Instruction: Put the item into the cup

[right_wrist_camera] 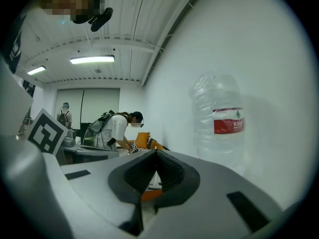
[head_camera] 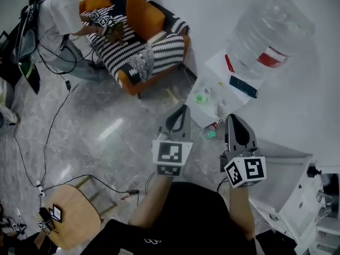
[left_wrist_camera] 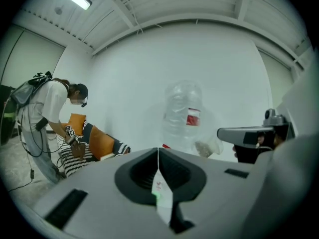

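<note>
**Wooden stool** (head_camera: 69,217): lower left, well apart from the work. No part in the task.

**Striped sofa** (head_camera: 141,52): upper left, with a second person (head_camera: 56,15) bent over it. No part in the task.

**Left gripper** (head_camera: 180,116): held in the air short of the tabletop. Jaws pressed together, nothing between them.

**Tabletop** (head_camera: 234,70): small and white, by the wall.
- The green cup (head_camera: 200,97) stands upright near its left edge.
- A red stick (head_camera: 228,62) and a dark blue flat object (head_camera: 243,86) lie farther right.
- Which of these is the item cannot be told.

**Right gripper** (head_camera: 236,122): alongside the left one, likewise closed and empty.

**Water bottle** (head_camera: 271,31): large and clear, at the tabletop's far side.

**Handling note:** the step in hand looks like the approach.
- Part one gripper's jaws before descending.
- Come down squarely over the chosen item.
- Keep the other gripper clear of the cup so it is not knocked over.
</note>
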